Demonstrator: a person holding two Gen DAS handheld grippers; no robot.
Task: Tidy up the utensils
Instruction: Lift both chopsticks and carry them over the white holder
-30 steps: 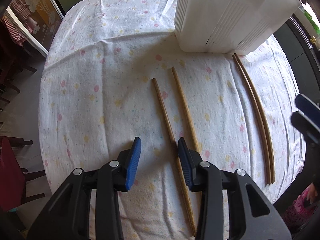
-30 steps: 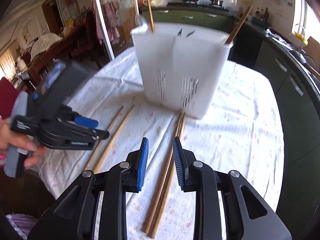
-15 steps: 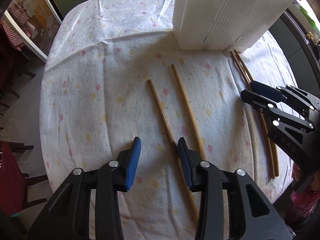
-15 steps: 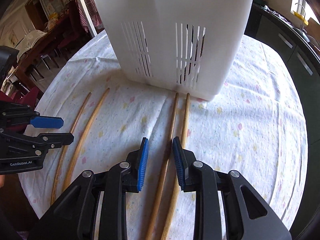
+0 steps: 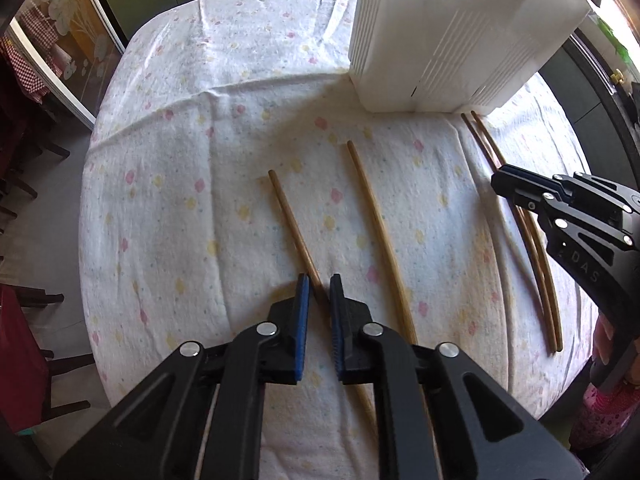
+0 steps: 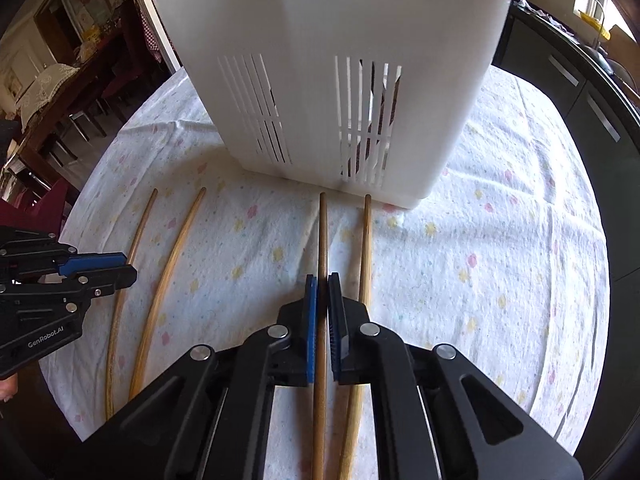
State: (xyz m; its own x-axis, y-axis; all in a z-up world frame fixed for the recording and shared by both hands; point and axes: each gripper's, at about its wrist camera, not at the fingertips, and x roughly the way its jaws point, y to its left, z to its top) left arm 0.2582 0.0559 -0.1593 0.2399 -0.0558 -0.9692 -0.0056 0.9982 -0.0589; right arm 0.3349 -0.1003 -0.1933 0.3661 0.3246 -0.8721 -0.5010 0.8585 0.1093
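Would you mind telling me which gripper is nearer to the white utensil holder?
Right. The right gripper grips a chopstick just before the white utensil holder; the left gripper works farther back.

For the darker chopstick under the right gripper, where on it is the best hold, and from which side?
Grip the darker chopstick mid-shaft, from above, with the right gripper fingers straddling it crosswise. It lies flat on the tablecloth, its far tip near the white utensil holder, and the lighter chopstick lies close on its right, so a narrow straddle suits.

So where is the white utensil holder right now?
The white utensil holder stands upright at the far side of the table, top centre in the right wrist view, top right in the left wrist view, with the tips of the right-hand chopstick pair at its base.
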